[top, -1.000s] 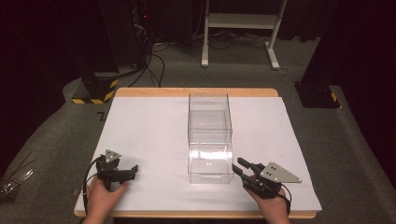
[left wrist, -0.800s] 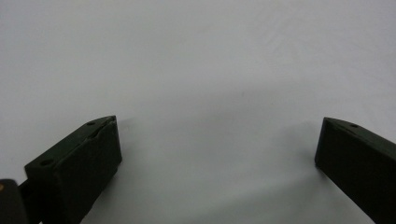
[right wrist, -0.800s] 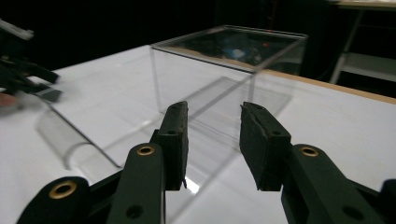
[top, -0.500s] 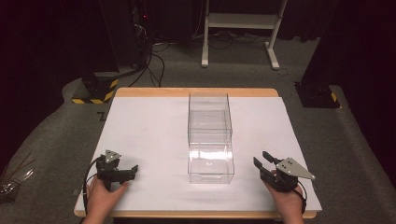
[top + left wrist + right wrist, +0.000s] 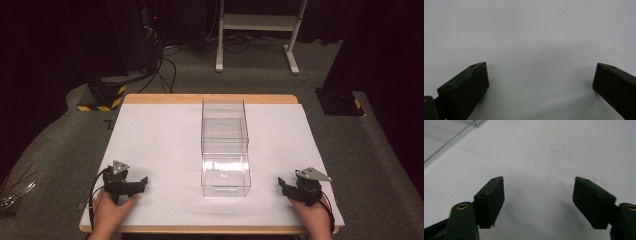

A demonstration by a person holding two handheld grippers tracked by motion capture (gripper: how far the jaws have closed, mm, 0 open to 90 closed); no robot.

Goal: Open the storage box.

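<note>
One clear plastic box (image 5: 224, 150) sits on the white table (image 5: 160, 135) between two grippers — left gripper (image 5: 141, 183) wide open, right gripper (image 5: 283, 187) just opened wide, both empty.

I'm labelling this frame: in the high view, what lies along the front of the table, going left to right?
left gripper → clear plastic box → right gripper, all on the white table cover.

My left claw (image 5: 141, 183) sits low at seven o'clock, jaws spread wide with nothing between them. My right claw (image 5: 283, 186) is at five o'clock; its jaws have just been opening and stand wide apart, nothing between them. Both hands grip from behind.
</note>
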